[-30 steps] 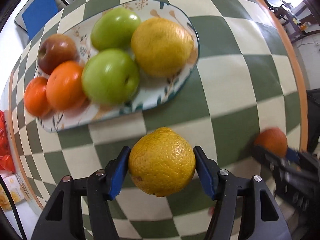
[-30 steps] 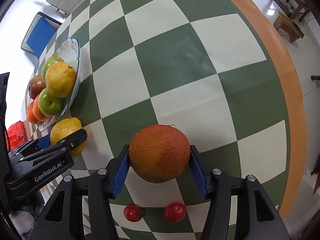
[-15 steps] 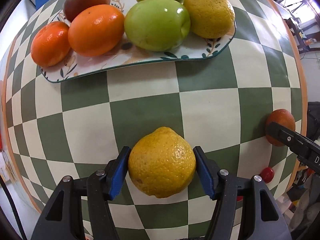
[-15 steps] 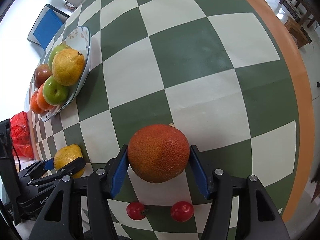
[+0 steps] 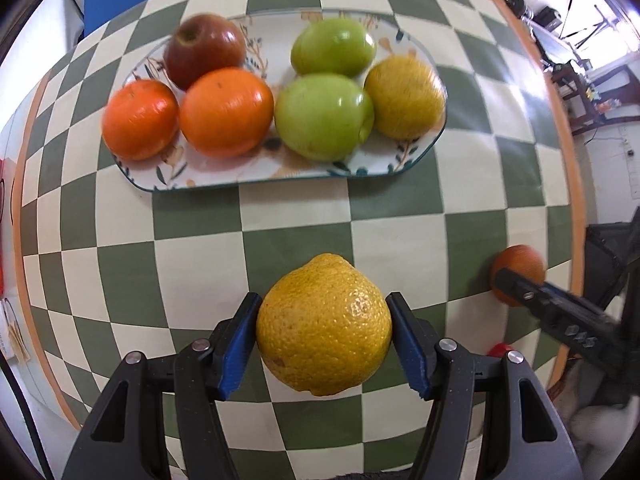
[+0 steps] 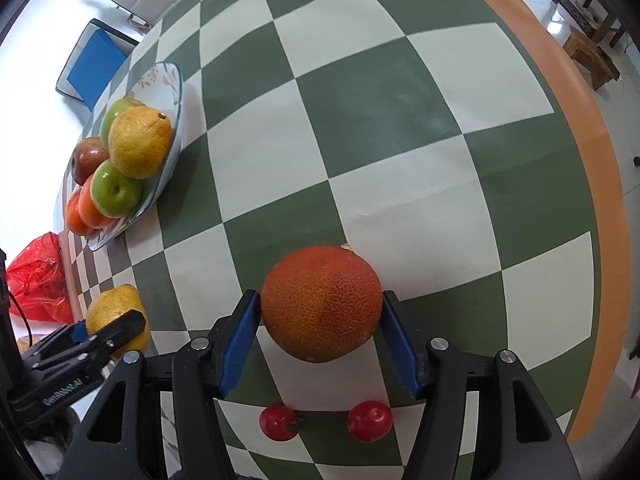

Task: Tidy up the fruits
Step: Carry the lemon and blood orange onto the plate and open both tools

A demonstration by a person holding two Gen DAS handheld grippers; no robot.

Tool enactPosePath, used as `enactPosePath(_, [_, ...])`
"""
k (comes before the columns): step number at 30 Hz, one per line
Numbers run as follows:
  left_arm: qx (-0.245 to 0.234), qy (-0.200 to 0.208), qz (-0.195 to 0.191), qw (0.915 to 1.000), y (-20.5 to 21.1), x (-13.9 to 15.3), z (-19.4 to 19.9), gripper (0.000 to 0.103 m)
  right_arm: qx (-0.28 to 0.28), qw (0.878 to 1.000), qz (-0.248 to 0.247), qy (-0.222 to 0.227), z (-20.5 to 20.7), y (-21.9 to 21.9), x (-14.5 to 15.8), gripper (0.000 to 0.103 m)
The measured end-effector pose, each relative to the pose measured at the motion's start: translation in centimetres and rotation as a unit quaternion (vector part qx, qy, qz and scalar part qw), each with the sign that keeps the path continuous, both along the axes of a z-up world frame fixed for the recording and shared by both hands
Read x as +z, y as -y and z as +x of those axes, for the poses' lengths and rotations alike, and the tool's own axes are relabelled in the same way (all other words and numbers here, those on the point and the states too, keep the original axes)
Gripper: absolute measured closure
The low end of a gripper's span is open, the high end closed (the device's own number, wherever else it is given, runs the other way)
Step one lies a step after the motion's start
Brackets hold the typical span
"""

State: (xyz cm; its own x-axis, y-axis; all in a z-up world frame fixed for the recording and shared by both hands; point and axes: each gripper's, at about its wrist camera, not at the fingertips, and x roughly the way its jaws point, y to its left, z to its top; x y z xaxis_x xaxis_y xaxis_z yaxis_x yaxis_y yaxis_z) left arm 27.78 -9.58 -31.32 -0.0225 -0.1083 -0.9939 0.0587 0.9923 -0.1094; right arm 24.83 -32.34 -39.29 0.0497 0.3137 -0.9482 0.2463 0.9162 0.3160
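Note:
My left gripper (image 5: 324, 334) is shut on a yellow citrus fruit (image 5: 324, 312) and holds it above the checked tablecloth, in front of the flowered plate (image 5: 248, 178). On the plate lie a red apple (image 5: 204, 50), two oranges (image 5: 226, 112), two green apples (image 5: 322, 116) and another yellow citrus (image 5: 404, 98). My right gripper (image 6: 320, 320) has a reddish orange (image 6: 320, 300) between its blue pads; its jaws are closing and both pads touch the fruit, low over the table. The left gripper's fruit (image 6: 112, 304) also shows at the lower left of the right wrist view.
Two cherry tomatoes (image 6: 278, 422) (image 6: 370, 420) lie on the cloth just under the right gripper. The table's orange border (image 6: 576, 128) runs along the right. A blue-seated chair (image 6: 94, 64) stands beyond the plate, and a red bag (image 6: 36, 280) lies off the table's left side.
My left gripper rose and swung with the yellow citrus, so the plate now lies square ahead and farther off. The right gripper stayed in place with the reddish orange.

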Motion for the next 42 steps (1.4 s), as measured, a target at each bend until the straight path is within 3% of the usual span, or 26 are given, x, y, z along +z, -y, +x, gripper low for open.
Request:
enactPosePath(10, [0.041, 0.045, -0.047, 0.997, -5.0, 7.4, 3.5, 0.042, 0.021, 0.999, 0.024, 0.032, 1.4, -1.6, 2.8, 0.044])
enactPosePath(18, [0.111, 0.083, -0.062, 0.9884, -10.0, 9.5, 9.9, 0.042, 0.044, 0.991, 0.069, 0.11, 10.7, -5.9, 8.9, 0.044])
enactPosePath(21, [0.132, 0.084, -0.044, 0.9868, -12.4, 8.3, 13.1, 0.042, 0.057, 0.99, 0.056, 0.114, 14.9, -7.7, 9.0, 0.044])
enactPosePath(24, [0.151, 0.059, -0.035, 0.9862, -14.5, 5.4, 16.1, 0.042, 0.076, 0.992, 0.028, 0.101, 18.2, -9.2, 7.7, 0.044])
enactPosePath(30, [0.172, -0.02, -0.052, 0.9835, -16.4, -0.8, 20.1, 0.042, 0.098, 0.992, 0.0, 0.075, 20.8, -10.6, 5.3, 0.044])
enactPosePath(33, [0.168, -0.048, -0.04, 0.9838, -16.3, -2.9, 20.7, 0.042, 0.104, 0.992, -0.011, 0.067, 21.1, -10.8, 4.5, 0.044])
enactPosePath(36, [0.157, -0.068, -0.038, 0.9845, -15.9, -4.1, 20.7, 0.041, 0.106, 0.993, -0.017, 0.056, 21.1, -10.8, 3.8, 0.044])
enactPosePath(42, [0.143, -0.061, -0.033, 0.9873, -15.5, -3.5, 20.2, 0.041, 0.091, 0.995, 0.001, 0.039, 21.4, -10.3, 3.0, 0.039])
